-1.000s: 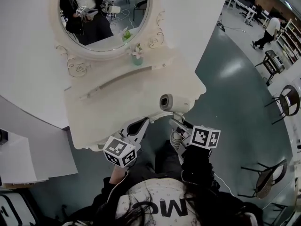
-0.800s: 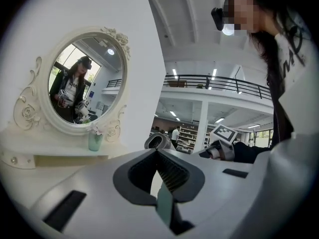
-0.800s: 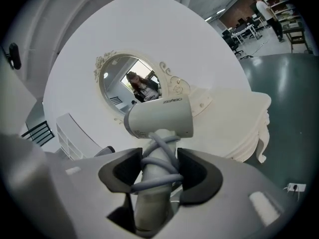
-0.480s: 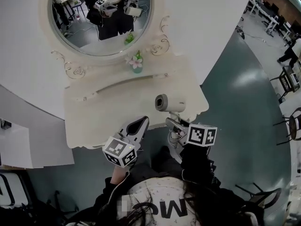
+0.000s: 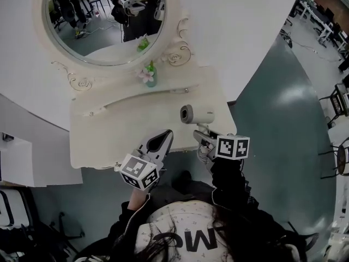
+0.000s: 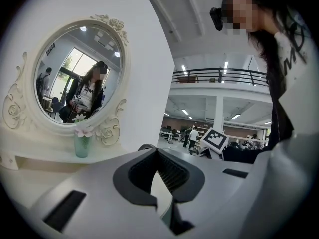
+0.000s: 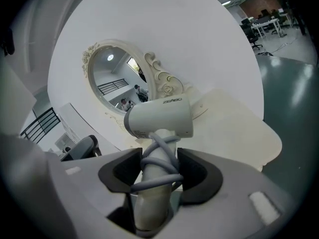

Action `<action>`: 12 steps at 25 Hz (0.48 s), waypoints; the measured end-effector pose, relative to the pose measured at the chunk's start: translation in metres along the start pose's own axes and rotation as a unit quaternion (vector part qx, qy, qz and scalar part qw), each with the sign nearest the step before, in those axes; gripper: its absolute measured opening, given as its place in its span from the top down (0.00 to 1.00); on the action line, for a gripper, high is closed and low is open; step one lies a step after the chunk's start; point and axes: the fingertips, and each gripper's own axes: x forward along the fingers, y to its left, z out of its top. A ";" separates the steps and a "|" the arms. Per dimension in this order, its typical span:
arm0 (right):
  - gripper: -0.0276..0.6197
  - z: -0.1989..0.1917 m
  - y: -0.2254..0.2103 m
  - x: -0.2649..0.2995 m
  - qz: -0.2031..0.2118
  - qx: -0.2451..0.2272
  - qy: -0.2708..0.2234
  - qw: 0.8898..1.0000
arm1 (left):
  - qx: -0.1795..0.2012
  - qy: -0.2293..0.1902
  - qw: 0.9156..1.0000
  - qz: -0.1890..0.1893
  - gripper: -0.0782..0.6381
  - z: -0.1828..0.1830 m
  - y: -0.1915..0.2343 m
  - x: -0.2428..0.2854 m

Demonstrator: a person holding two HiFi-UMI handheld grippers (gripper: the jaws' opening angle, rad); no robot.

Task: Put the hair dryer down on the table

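Observation:
The white hair dryer [image 5: 197,114] hangs over the right front part of the cream dressing table [image 5: 109,135], its nozzle pointing left. My right gripper [image 5: 205,141] is shut on the dryer's handle from the near side. In the right gripper view the dark pads [image 7: 195,172] press on the handle, which has the grey cord wound round it, and the dryer's body [image 7: 159,117] stands above my right gripper [image 7: 158,172]. My left gripper [image 5: 162,140] hovers at the table's front edge, left of the dryer. Its jaws meet at the tips, and nothing is between them in my left gripper [image 6: 157,154].
An oval mirror [image 5: 103,15] in an ornate frame stands at the back of the table, with a small vase of flowers [image 5: 150,75] on the shelf below it. A white cabinet [image 5: 16,162] is at the left. Chairs [image 5: 341,105] stand on the grey-green floor at the right.
The head view has swung, so the table and mirror sit further left and higher. Both grippers stay at the table's front edge, and the right one still grips the dryer.

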 end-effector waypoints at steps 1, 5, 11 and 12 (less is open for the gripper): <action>0.60 0.003 -0.007 0.002 -0.002 -0.004 0.006 1.000 | 0.001 0.001 1.000 0.003 0.90 -0.001 0.000 0.003; 0.60 0.012 -0.036 0.013 -0.013 -0.022 0.026 0.999 | 0.002 0.006 1.000 0.017 0.90 -0.005 0.001 0.012; 0.60 0.017 -0.080 0.036 -0.029 -0.086 0.074 0.993 | 0.003 0.008 0.999 0.039 0.90 -0.005 0.003 0.013; 0.60 0.016 -0.088 0.041 -0.035 -0.102 0.083 0.991 | 0.002 0.009 0.999 0.044 0.90 -0.006 0.004 0.012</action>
